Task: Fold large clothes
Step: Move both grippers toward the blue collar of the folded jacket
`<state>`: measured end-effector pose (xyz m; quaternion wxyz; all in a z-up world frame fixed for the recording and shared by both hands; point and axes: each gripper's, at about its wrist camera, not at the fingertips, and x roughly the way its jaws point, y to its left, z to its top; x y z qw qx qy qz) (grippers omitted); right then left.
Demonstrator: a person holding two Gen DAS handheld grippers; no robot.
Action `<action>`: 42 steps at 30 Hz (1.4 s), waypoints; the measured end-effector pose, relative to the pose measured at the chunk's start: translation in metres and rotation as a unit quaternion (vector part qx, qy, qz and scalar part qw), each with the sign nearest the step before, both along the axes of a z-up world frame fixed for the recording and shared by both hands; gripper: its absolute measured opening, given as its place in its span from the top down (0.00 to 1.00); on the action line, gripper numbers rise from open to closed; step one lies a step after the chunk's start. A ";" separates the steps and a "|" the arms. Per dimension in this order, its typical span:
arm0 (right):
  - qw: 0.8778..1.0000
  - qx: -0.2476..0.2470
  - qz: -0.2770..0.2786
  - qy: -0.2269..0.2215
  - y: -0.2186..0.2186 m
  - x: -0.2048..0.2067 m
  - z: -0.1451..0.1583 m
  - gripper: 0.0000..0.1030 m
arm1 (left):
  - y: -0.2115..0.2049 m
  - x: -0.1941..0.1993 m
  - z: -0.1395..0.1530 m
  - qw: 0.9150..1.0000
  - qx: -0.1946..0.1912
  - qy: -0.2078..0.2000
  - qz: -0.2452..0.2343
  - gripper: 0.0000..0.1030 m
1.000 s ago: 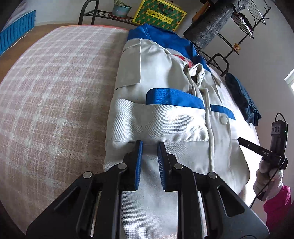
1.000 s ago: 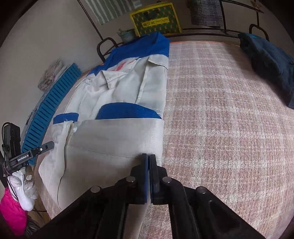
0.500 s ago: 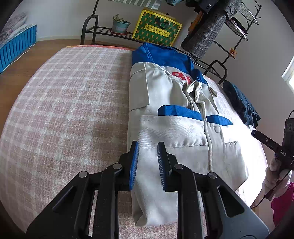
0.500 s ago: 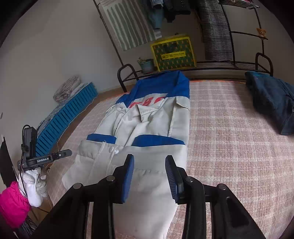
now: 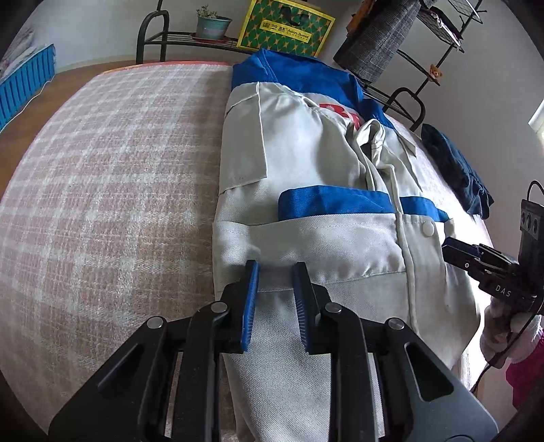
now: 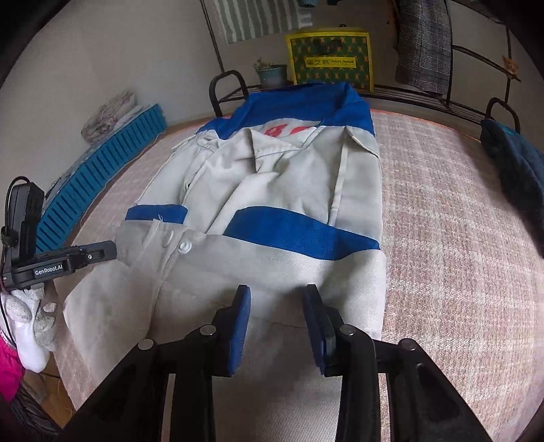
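Note:
A grey work jacket with blue collar and blue bands [image 5: 306, 170] lies lengthwise on the plaid bed cover [image 5: 102, 170], its lower part folded up over the chest. It also shows in the right wrist view [image 6: 289, 183]. My left gripper [image 5: 275, 268] is open, hovering just over the folded hem near the jacket's left edge. My right gripper [image 6: 277, 292] is open over the folded hem near the jacket's right edge, holding nothing. The right gripper also shows at the right of the left wrist view [image 5: 452, 246].
A dark blue garment [image 6: 513, 163] lies at the bed's right side. A black metal rack [image 5: 176, 34] stands behind the bed with a potted plant [image 5: 212, 25] and a yellow-green box [image 5: 285, 29]. A blue slatted crate [image 6: 98, 173] sits by the left wall.
My right gripper was shut on the hem a second ago; it let go and opened. Both grippers rose, then came back down close over the folded hem.

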<state>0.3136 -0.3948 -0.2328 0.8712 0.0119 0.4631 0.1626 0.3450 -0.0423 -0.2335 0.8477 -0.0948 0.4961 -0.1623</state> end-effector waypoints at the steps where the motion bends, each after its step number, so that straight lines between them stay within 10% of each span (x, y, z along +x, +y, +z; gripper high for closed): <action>1: 1.000 0.002 0.008 0.014 -0.001 0.003 0.004 0.68 | 0.002 0.001 0.006 1.000 -0.005 0.000 -0.002 0.79; 8: 0.997 0.078 0.003 -0.002 -0.045 0.026 0.067 0.66 | 0.024 0.047 0.068 0.999 -0.022 -0.048 0.002 0.76; 15: 0.992 0.118 -0.028 -0.043 -0.080 0.096 0.109 0.45 | 0.041 0.143 0.101 0.995 -0.057 -0.075 0.036 0.57; 29: 0.990 0.125 -0.061 -0.010 -0.099 0.237 0.044 0.42 | 0.037 0.288 -0.005 0.985 -0.136 0.056 0.090 0.44; 42: 0.987 0.131 -0.093 0.012 -0.105 0.336 -0.007 0.41 | 0.007 0.353 -0.031 0.988 -0.109 0.067 0.089 0.44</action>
